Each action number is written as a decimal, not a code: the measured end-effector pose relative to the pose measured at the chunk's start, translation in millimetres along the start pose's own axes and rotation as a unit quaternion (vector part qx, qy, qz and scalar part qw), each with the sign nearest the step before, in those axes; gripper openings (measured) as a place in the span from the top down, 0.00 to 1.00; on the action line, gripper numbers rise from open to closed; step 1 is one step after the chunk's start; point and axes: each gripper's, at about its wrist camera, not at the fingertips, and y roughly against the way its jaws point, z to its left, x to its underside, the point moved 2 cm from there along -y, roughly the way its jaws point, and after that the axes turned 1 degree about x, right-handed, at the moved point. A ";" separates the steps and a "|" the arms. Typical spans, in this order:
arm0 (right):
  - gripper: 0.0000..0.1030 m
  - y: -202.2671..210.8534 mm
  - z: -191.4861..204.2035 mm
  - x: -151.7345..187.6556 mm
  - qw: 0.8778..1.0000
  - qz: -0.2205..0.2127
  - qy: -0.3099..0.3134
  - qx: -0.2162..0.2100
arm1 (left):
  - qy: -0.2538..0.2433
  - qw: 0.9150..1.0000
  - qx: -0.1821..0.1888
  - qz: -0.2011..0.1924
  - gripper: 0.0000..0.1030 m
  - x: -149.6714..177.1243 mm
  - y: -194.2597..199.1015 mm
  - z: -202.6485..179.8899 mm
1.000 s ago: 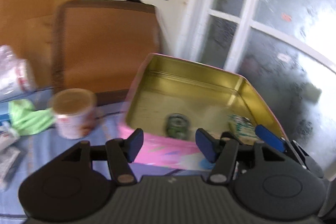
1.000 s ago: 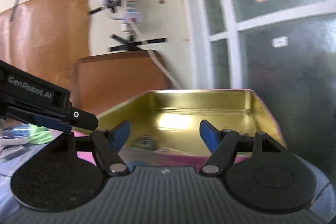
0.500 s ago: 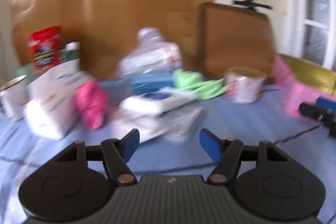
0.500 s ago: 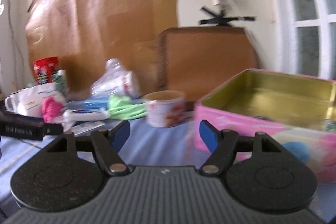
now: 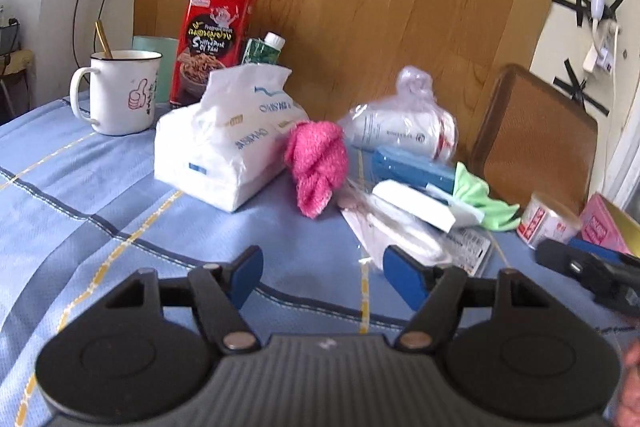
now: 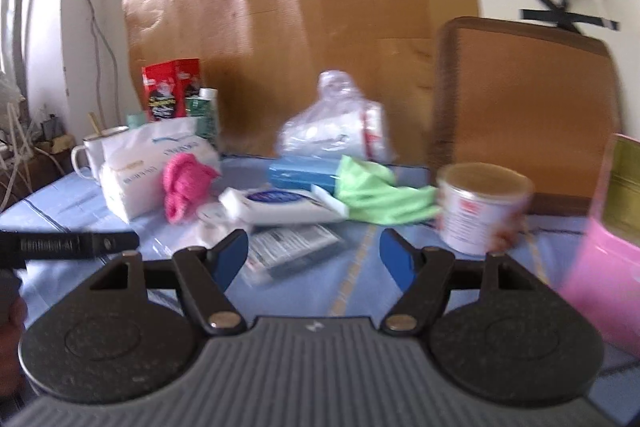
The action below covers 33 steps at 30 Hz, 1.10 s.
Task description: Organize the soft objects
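Note:
A pink knitted cloth (image 5: 316,163) lies on the blue tablecloth, beside a white tissue pack (image 5: 224,143). A green cloth (image 5: 480,201) lies to its right, next to a white wipes packet (image 5: 416,205). My left gripper (image 5: 322,277) is open and empty, low over the cloth, short of the pink cloth. My right gripper (image 6: 314,257) is open and empty; it faces the same pile, with the pink cloth (image 6: 186,183), green cloth (image 6: 380,193) and wipes packet (image 6: 280,205) ahead. The pink tin (image 6: 600,267) is at the right edge.
A white mug (image 5: 120,93), a red snack tin (image 5: 214,43) and a bagged roll (image 5: 404,129) stand at the back. A small tub (image 6: 480,209) sits by the pink tin. A blue box (image 5: 412,171) and flat plastic packets (image 5: 404,239) lie in the pile.
Both grippers have swung left, away from the open pink tin, and now face the pile of soft things. Both stay open and empty.

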 end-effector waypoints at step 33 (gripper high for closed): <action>0.66 -50.4 14.5 -1.5 0.994 0.041 0.094 -0.023 | -0.004 1.000 0.000 -0.005 0.25 -1.7 -0.7 -0.5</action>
